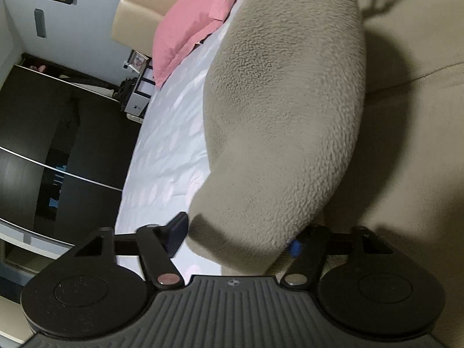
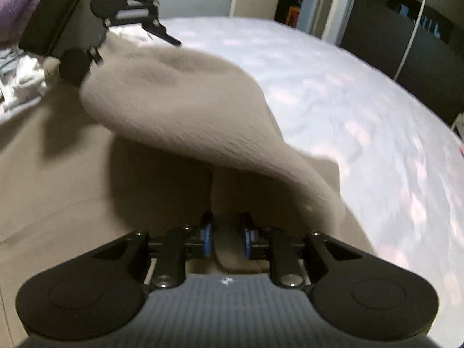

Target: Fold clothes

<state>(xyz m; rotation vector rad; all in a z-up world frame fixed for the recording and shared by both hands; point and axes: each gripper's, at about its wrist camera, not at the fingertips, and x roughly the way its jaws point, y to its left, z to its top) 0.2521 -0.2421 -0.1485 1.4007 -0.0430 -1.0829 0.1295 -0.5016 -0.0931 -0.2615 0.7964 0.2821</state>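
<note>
Bed (image 2: 333, 87) carries everything, covered in a white sheet with faint pink print. Beige fleece garment (image 1: 284, 110) spread over the near part, one section lifted off the surface. Pink pillow (image 1: 197, 20) at the head end against the cream headboard (image 1: 136, 20). Crumpled white-grey clothes (image 2: 20, 84) at the far left edge.

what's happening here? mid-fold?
Yes, mid-fold. A person with a gripper in each hand is turning a flap of a beige fleece garment over on the bed. The left gripper has its jaws open around one end of the flap. The right gripper has the other end between narrowly parted jaws. A pink pillow lies at the headboard.
</note>
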